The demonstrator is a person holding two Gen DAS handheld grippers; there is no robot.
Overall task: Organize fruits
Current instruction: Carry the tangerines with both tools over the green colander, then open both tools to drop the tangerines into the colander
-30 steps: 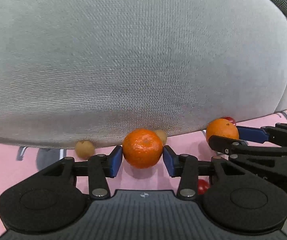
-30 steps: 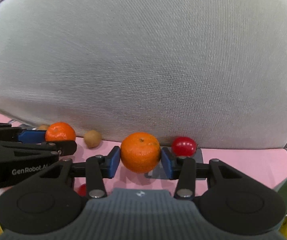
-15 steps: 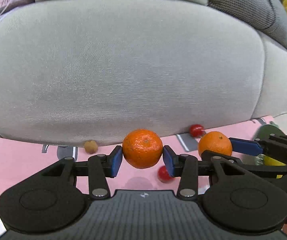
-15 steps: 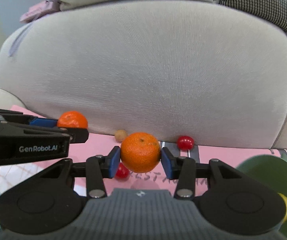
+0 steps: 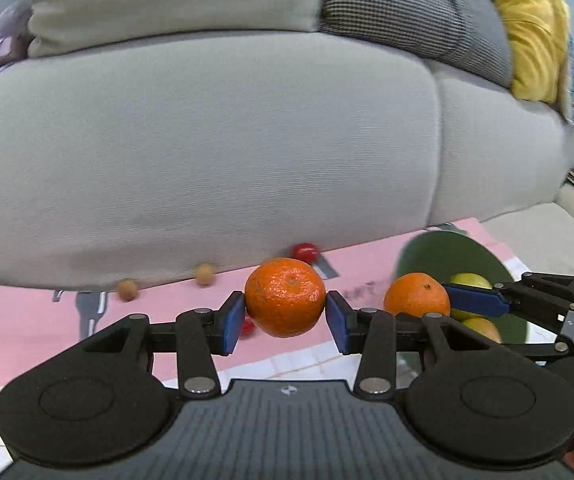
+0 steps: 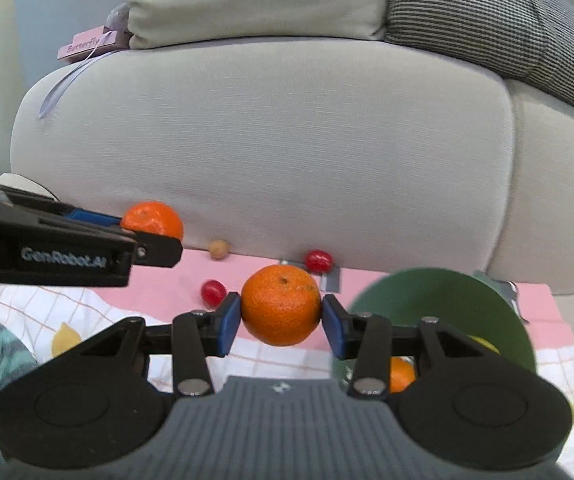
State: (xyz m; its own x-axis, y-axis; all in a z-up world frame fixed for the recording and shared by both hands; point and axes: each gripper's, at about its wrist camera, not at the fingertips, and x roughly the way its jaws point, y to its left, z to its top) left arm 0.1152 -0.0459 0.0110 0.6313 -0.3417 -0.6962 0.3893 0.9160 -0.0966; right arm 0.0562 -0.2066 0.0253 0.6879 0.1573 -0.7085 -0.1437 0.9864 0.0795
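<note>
Landmark: the green bowl (image 6: 439, 300) is taken as reference; it is seen lying on a pink mat (image 6: 159, 292) in front of a grey sofa cushion (image 6: 267, 152).

Left gripper (image 5: 285, 316): its blue pads are pressed on both sides of a mandarin (image 5: 285, 297), which is held clear of the mat, to the left of the green bowl in the left wrist view.

Right gripper (image 6: 281, 320): its pads are likewise clamped on a second mandarin (image 6: 281, 305), held above the mat just left of the bowl's rim in the right wrist view.

Bowl contents: yellow-green fruits (image 5: 470, 281) are seen inside the bowl; a small orange fruit (image 6: 401, 374) is partly hidden behind the right gripper's finger linkage, at the bowl's near edge.

Red fruits: one cherry tomato (image 6: 319, 261) is seen against the foot of the cushion, left of the bowl; another (image 6: 212, 293) lies on the mat further left and nearer the camera.

Brown fruits: two small tan round fruits (image 5: 204, 274) (image 5: 127, 290) are found along the cushion's foot, well left of the bowl.

Cloth: a white checked cloth (image 6: 67, 316) with lemon prints is spread beside the pink mat, on the near side of the bowl.

Behind the bowl: a houndstooth cushion (image 5: 407, 12) and a yellow cushion (image 5: 535, 28) are placed on the sofa; a pink box (image 6: 87, 45) with ribbon rests on the far left end.
</note>
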